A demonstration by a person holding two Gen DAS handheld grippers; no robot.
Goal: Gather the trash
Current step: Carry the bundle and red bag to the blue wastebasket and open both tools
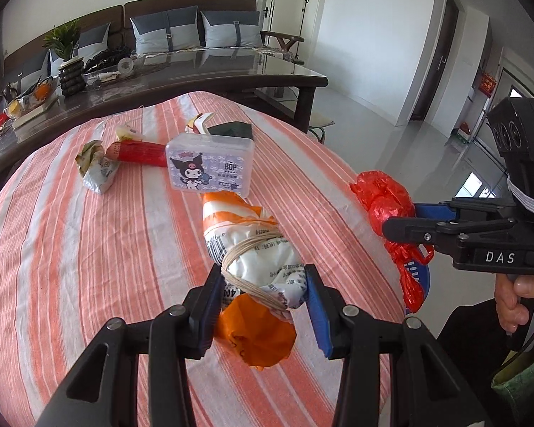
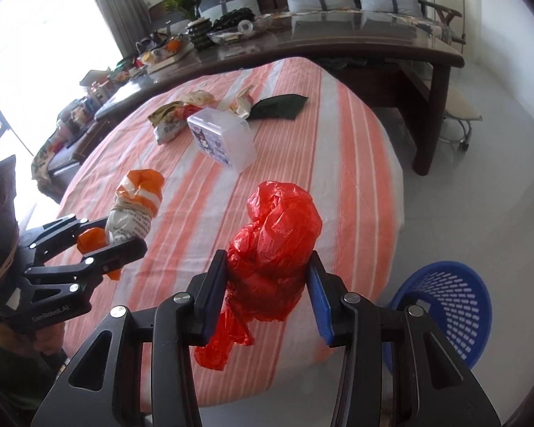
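Your left gripper has its two fingers around one orange-and-white wrapped bundle tied with string; both pads touch its sides, so it's clamped on it, the bundle's far end lying on the striped tablecloth. Your right gripper is closed on one crumpled red plastic bag, pads pressed into both sides, bag tail hanging below the fingers near the table edge.

Count on the table beyond your grippers: one clear plastic box with a cartoon label, mid-table; one red wrapper just behind the box; one silver-green crumpled packet left of it; one dark green bag lying flat at the far side; two small crumpled cream wrappers near it. Six loose pieces, plus the two you hold.

One blue mesh basket stands on the floor beside the table, right of your right gripper. One dark long table with clutter sits behind.
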